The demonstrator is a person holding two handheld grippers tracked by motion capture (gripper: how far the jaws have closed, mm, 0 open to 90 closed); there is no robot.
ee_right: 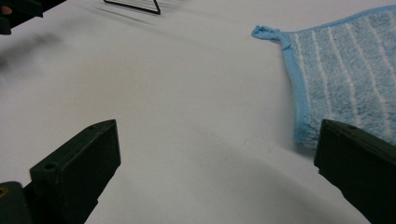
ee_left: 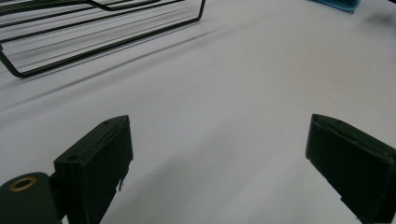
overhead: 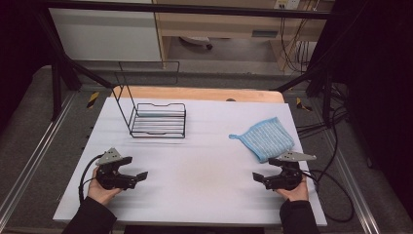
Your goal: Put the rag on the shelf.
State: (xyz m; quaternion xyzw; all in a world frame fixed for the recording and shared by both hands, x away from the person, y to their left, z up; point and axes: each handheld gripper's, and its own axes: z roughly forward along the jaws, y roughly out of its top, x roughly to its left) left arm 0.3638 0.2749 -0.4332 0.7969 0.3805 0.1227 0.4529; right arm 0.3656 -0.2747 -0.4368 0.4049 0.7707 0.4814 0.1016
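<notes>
At lower left of high view, left gripper [overhead: 134, 168] rests on white table sheet [overhead: 204, 161], jaws spread wide, nothing between them. Lower right: right gripper [overhead: 263, 171], jaws likewise wide apart, holding nothing. Light blue striped terry cloth [overhead: 265, 138] lies flat just beyond right gripper, centre right. Black wire rack [overhead: 158, 119] upper left, well apart from cloth.

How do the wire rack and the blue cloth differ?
The wire rack is black, rigid and open, with a tall frame rising at its back left; the blue cloth is soft, striped white and lies flat. The rack sits toward the table's far left, the cloth at the right, close to the right gripper. Both rest untouched on the white table.
</notes>
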